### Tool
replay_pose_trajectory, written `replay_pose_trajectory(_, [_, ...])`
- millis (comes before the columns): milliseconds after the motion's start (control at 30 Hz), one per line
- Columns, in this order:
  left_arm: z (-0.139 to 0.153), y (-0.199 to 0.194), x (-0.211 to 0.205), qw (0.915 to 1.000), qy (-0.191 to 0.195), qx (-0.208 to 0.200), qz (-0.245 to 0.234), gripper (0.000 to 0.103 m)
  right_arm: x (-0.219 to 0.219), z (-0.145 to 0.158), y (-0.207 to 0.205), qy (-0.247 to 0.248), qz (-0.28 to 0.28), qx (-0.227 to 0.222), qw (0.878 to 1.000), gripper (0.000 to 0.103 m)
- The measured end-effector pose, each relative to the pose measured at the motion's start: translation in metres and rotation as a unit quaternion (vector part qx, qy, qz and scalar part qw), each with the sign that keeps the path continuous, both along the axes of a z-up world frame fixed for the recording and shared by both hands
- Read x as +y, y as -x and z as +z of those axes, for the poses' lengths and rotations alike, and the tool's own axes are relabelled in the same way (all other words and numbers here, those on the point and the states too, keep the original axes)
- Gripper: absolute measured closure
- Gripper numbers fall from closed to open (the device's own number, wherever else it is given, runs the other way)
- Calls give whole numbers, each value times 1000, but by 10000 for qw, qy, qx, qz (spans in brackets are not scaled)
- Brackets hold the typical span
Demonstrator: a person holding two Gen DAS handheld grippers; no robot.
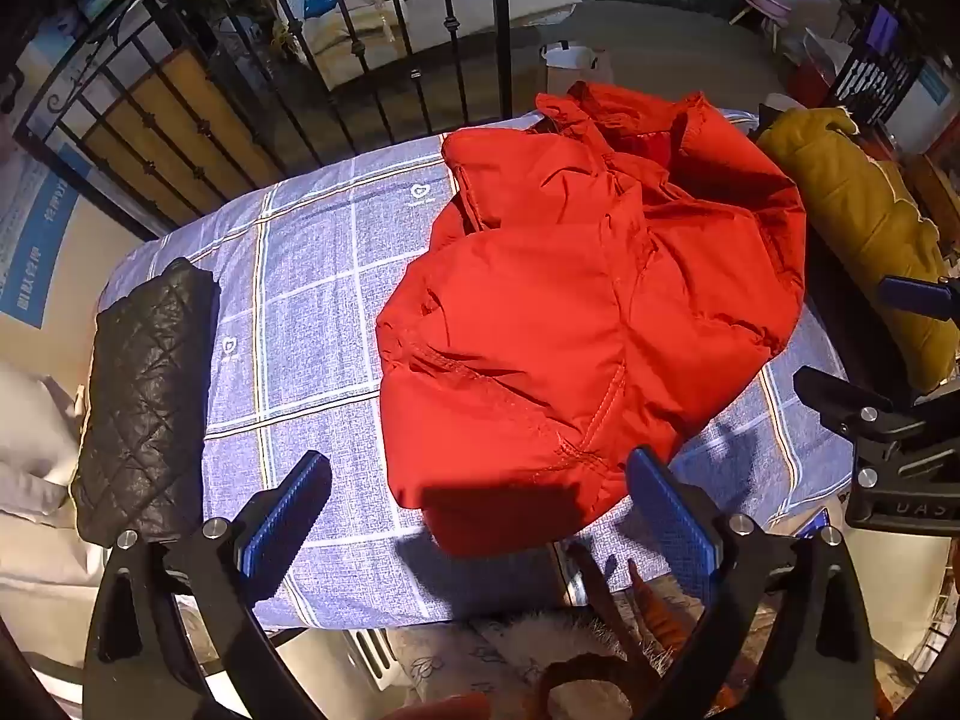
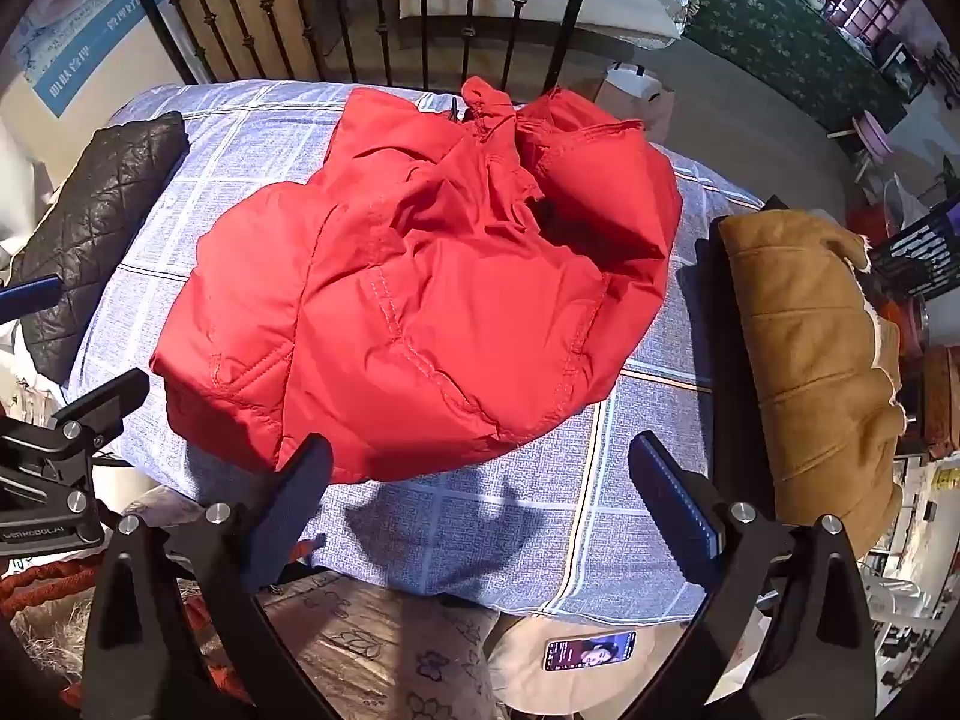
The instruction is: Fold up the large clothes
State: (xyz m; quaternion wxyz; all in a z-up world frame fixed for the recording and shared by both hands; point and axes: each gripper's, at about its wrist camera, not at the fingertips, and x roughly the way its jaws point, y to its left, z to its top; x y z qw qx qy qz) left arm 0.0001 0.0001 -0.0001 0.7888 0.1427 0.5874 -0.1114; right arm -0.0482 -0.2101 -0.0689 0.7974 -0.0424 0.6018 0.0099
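Left wrist view: left hand-held gripper pitched steeply down, spread wide, empty, seemingly above red jacket hem; right hand-held gripper likewise.

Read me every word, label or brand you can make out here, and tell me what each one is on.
"UAS", partial: on the right gripper's black body, at the left wrist view's right edge.
Blue wall banner: white Chinese characters, too blurred to quote.
Small white heart logo on the checked sheet: lettering beneath it too small.
Black clamp body at the right wrist view's left edge: embossed lettering, unclear.
Phone screen: nothing legible.
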Motion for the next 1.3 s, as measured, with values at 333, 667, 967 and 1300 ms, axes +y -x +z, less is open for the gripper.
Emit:
replay_pose_trajectory(333, [1, 0, 1, 10000, 9, -15, 19, 6, -4, 0, -2, 19, 32, 46, 10000, 6])
replay_pose_trajectory(667, [-3, 4, 3, 10000, -16, 42, 63, 6, 1, 5, 2, 99, 36, 22, 9999, 6])
replay_pose_trajectory(967, [-6, 5, 5, 9999, -37, 73, 71, 6, 2, 1, 0, 84, 32, 50, 9999, 6])
replay_pose_trajectory(1300, [-7, 5, 8, 9999, -10, 121, 115, 6, 3, 4, 2, 63, 49, 13, 10000, 6])
